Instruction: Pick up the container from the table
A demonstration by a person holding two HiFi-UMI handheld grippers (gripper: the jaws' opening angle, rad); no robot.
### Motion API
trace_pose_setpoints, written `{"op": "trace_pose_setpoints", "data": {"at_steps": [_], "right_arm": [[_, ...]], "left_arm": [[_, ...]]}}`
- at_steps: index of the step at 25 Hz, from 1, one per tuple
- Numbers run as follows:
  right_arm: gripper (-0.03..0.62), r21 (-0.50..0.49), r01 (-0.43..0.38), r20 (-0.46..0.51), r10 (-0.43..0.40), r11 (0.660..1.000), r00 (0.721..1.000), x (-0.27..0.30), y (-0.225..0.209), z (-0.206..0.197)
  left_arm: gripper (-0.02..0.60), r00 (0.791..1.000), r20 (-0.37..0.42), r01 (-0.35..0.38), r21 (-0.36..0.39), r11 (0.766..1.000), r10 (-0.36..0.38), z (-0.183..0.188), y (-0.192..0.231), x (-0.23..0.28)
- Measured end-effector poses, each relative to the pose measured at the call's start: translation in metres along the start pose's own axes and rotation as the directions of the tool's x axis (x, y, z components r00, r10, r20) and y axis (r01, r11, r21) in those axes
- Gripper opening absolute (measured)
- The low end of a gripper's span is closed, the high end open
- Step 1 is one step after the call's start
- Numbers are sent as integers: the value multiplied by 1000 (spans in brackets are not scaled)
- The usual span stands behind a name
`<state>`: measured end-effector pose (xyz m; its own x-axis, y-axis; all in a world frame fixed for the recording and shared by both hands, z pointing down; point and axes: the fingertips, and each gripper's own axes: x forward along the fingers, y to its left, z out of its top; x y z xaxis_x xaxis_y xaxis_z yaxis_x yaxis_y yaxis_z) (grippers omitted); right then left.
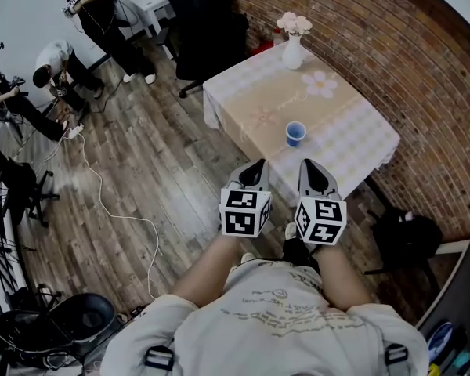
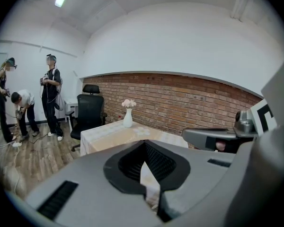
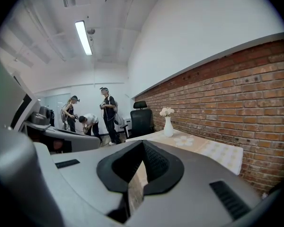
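The container is a small blue cup (image 1: 295,133) standing upright near the front middle of a cloth-covered table (image 1: 352,139). Both grippers hover side by side just short of the table's near edge, pointing toward the cup. My left gripper (image 1: 258,165) has its jaws together with nothing between them, and so does my right gripper (image 1: 310,165). In the left gripper view the shut left gripper (image 2: 144,146) hides the cup; the table (image 2: 109,136) shows beyond. The right gripper view shows the shut right gripper (image 3: 143,144) and the table (image 3: 217,151), again with no cup visible.
A white vase of flowers (image 1: 293,52) stands at the table's far corner. A black office chair (image 1: 207,22) sits behind the table, a brick wall (image 1: 392,45) along its right, a black bag (image 1: 403,237) on the floor beside it. People stand at the back left; a white cable (image 1: 117,210) crosses the wood floor.
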<state>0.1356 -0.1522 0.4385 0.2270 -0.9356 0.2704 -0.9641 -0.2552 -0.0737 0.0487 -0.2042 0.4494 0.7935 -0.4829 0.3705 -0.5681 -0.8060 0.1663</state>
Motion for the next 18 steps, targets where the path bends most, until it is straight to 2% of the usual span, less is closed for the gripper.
{"op": "trace_pose_setpoints", "data": {"at_steps": [11, 18], "right_arm": [[2, -39, -79, -53, 76, 996, 996, 65, -50, 7], [2, -50, -149, -108, 143, 988, 984, 102, -71, -11]], "left_arm": [[3, 999, -9, -52, -34, 998, 52, 20, -9, 65], [3, 993, -42, -113, -66, 991, 110, 15, 1, 104]]}}
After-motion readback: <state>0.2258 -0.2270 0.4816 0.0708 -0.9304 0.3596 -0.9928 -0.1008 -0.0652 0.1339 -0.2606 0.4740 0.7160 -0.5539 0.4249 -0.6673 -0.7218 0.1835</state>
